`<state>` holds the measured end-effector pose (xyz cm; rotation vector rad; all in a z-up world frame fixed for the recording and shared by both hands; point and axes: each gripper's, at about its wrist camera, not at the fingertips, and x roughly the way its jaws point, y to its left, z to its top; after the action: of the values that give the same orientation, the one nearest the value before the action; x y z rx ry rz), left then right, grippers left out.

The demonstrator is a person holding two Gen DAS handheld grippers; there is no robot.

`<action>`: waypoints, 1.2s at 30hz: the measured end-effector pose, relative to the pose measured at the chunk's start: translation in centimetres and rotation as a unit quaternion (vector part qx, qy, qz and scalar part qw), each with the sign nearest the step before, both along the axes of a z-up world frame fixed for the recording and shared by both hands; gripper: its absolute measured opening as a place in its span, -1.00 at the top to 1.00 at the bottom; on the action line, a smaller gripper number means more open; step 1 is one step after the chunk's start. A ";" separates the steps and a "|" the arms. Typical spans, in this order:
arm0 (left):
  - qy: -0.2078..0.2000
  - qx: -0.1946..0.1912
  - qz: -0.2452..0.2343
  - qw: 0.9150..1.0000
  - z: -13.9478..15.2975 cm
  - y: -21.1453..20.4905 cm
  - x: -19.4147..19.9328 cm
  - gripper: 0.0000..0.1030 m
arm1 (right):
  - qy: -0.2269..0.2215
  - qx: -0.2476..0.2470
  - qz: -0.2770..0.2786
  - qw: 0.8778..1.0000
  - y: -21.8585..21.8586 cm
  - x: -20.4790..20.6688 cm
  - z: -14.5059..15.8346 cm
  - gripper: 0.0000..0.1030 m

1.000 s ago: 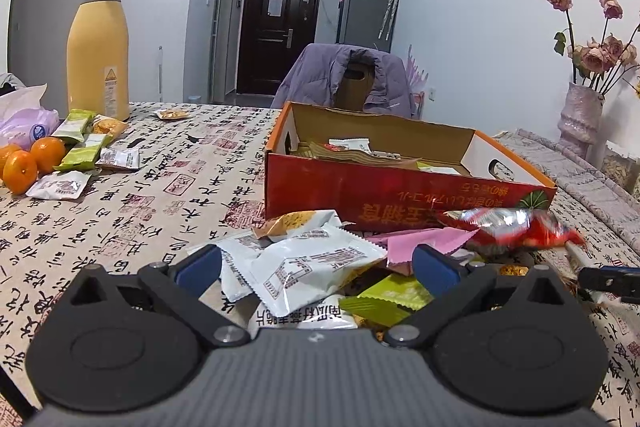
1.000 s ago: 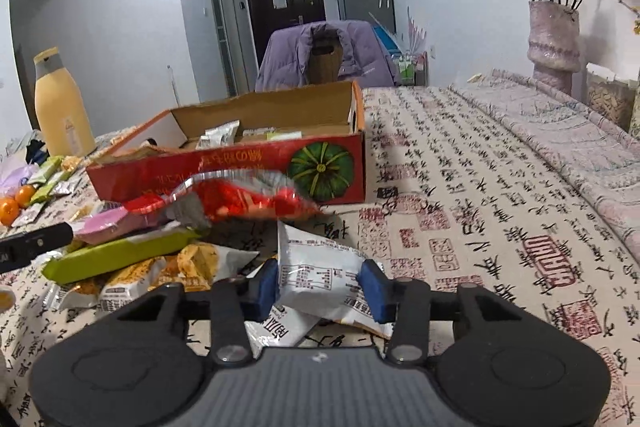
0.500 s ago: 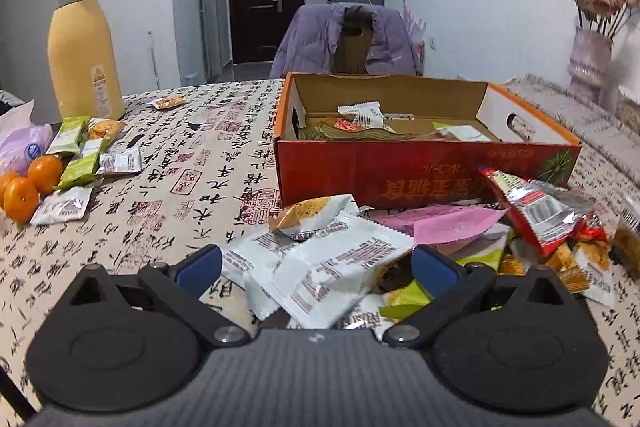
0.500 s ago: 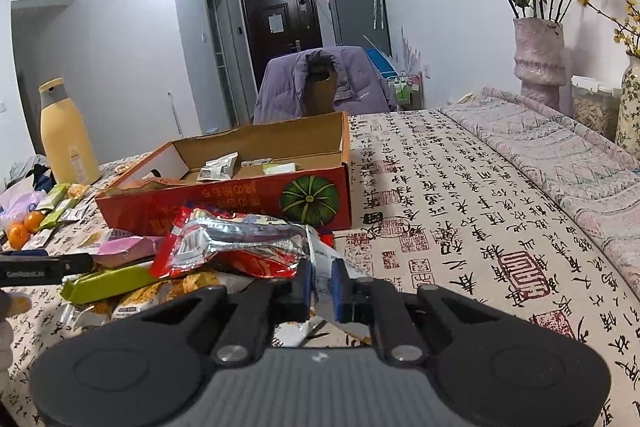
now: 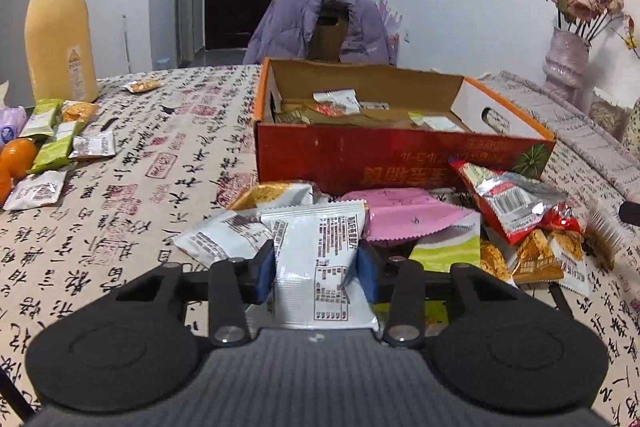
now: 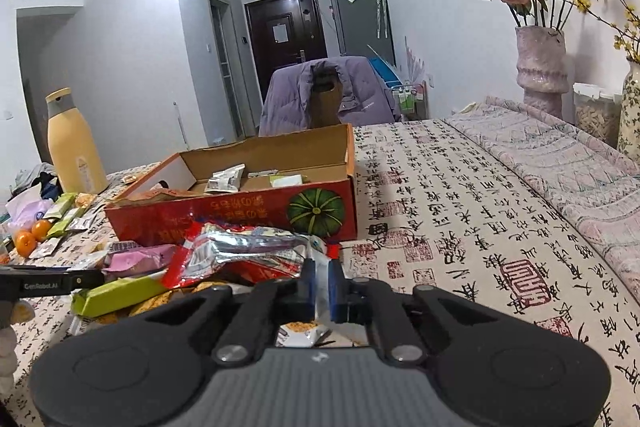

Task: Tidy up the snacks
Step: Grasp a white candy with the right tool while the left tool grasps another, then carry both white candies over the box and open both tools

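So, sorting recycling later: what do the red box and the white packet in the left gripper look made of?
Red box: seemingly cardboard, brown matte inside, printed red outside. White packet: probably plastic film, glossy, creased, with zigzag-cut edges, held in the left gripper.

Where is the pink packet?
In the left wrist view the pink packet lies in the snack pile right in front of the red box, between a white packet and a red-and-silver bag.
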<state>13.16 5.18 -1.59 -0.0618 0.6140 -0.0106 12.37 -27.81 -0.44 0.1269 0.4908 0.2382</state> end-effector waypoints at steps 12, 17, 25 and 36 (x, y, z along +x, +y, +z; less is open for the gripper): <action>-0.042 0.000 0.009 0.999 2.3 -0.6 -1.5 0.18 | 0.001 -0.007 -0.002 1.000 0.4 0.4 0.3 0.21; -0.037 -0.001 0.010 0.999 2.1 -0.7 -1.6 0.18 | 0.033 -0.036 -0.010 0.999 0.2 2.0 -1.3 -1.00; -0.031 -0.008 0.015 0.999 1.7 -0.6 -1.9 0.18 | 0.086 -0.048 -0.001 0.995 1.0 4.9 -3.4 -0.97; -0.027 -0.017 0.022 0.999 1.2 -0.2 -1.8 0.18 | 0.090 -0.024 0.011 0.996 0.7 4.1 -4.0 -0.06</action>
<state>11.39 4.98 -0.36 -0.1080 0.5594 0.0198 16.49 -27.10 -4.39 0.0962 0.6769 0.2365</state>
